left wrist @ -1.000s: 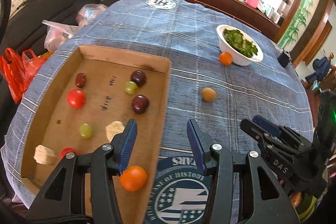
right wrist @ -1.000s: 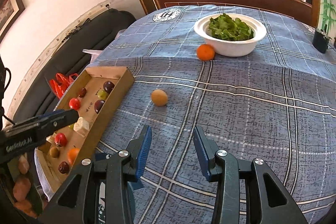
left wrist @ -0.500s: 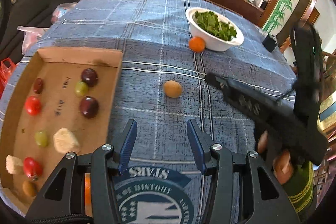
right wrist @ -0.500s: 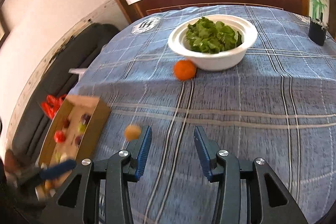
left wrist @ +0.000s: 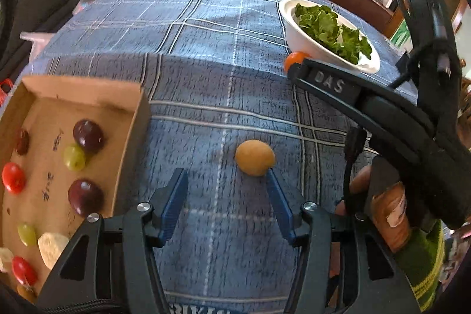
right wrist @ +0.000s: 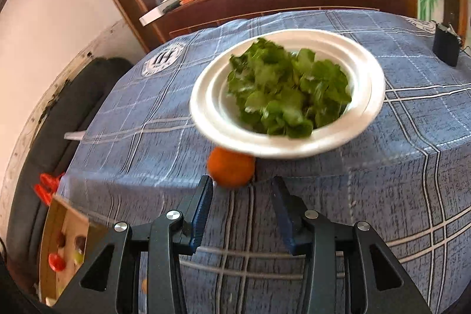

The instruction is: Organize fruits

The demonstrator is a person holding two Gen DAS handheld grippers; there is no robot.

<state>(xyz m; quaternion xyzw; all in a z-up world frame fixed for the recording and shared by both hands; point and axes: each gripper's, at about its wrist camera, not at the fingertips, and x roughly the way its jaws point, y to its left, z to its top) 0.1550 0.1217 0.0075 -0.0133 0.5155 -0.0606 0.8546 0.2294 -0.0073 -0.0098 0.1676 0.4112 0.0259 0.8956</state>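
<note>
Fruits are mostly lying in the cardboard tray (left wrist: 88,96), while empty left tongs (left wrist: 226,202), jaws opening, and empty, parted right tongs (right wrist: 243,209) are nearing the tan fruit (left wrist: 255,157) and orange (right wrist: 231,170) remaining on the tabletop (left wrist: 206,55).

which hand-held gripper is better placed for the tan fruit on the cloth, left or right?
Left. The left hand-held gripper has the tan fruit just past its opening fingertips, nothing between them. The right hand-held gripper faces the orange fruit beside the white bowl.
</note>
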